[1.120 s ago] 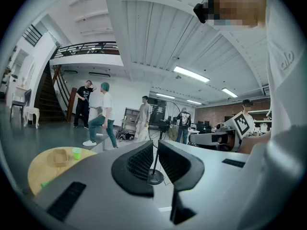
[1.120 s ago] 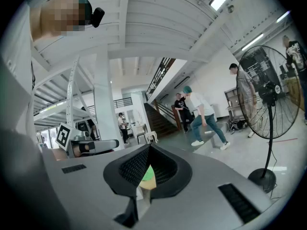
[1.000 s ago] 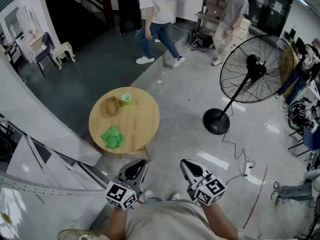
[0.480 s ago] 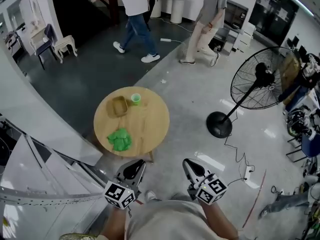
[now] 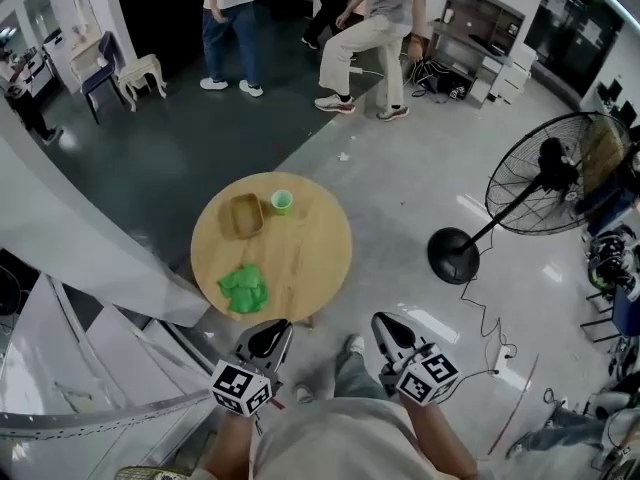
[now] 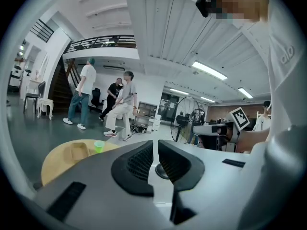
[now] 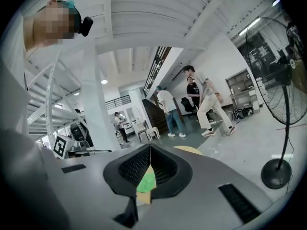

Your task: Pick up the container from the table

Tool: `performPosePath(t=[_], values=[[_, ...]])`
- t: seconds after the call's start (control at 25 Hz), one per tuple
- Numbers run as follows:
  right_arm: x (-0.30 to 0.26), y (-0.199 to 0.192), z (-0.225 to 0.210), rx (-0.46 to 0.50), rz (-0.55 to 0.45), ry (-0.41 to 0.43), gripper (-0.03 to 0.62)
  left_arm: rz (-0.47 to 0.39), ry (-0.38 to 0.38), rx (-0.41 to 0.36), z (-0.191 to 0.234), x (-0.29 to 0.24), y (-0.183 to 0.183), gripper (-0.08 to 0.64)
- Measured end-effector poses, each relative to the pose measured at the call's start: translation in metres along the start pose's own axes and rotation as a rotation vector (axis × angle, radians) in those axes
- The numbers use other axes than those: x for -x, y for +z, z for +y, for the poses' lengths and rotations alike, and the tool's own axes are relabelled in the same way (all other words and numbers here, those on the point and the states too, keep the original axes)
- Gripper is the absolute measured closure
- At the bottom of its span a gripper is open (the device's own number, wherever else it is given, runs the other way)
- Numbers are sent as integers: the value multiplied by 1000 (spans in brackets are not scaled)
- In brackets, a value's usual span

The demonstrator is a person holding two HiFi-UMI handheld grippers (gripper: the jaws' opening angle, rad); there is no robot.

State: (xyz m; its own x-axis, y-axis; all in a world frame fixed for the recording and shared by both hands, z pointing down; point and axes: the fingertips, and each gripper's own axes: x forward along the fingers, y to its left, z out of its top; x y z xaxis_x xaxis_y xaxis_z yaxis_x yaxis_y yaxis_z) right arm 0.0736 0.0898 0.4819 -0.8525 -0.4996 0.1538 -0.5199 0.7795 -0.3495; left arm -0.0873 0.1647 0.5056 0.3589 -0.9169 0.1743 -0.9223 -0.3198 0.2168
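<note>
A shallow brown container [image 5: 244, 215] lies on the far left part of a round wooden table [image 5: 310, 258], with a small green cup [image 5: 282, 202] just right of it and a crumpled green cloth [image 5: 243, 290] near the table's front edge. Both grippers hover short of the table, over the floor. My left gripper [image 5: 272, 330] is shut and holds nothing; its view shows the container [image 6: 76, 151] and cup [image 6: 99, 146] ahead on the left. My right gripper [image 5: 384, 326] is shut and empty too, jaws meeting at the tip [image 7: 150, 147].
A big standing fan [image 5: 555, 168] with a round base [image 5: 455, 256] stands to the right, its cable running to a power strip [image 5: 497, 351]. A white slanted stair wall [image 5: 90, 238] borders the table's left. Three people [image 5: 370, 38] walk at the back.
The whole view has advanced: the table sits nearer and further right than before. The people at the back have walked on. Both grippers hold the same spot in the view, still shut.
</note>
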Motion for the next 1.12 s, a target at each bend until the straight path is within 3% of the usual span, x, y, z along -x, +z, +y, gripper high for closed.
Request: performPosePath(t=[0.32,0.64,0.84,1.12], values=[[-75,53,-93,-5,17,110,565,32,151,8,62,-104,28,523],[-120,73,-137,-20,75,201,566,127,331,27,114,-147,28,521],[-150,74,-146,-30,87,184,566,201,351,2,155,-162,15,491],[-197,72,-140,-24,106,90,565,296,298,-13,235,-179,-2,463]])
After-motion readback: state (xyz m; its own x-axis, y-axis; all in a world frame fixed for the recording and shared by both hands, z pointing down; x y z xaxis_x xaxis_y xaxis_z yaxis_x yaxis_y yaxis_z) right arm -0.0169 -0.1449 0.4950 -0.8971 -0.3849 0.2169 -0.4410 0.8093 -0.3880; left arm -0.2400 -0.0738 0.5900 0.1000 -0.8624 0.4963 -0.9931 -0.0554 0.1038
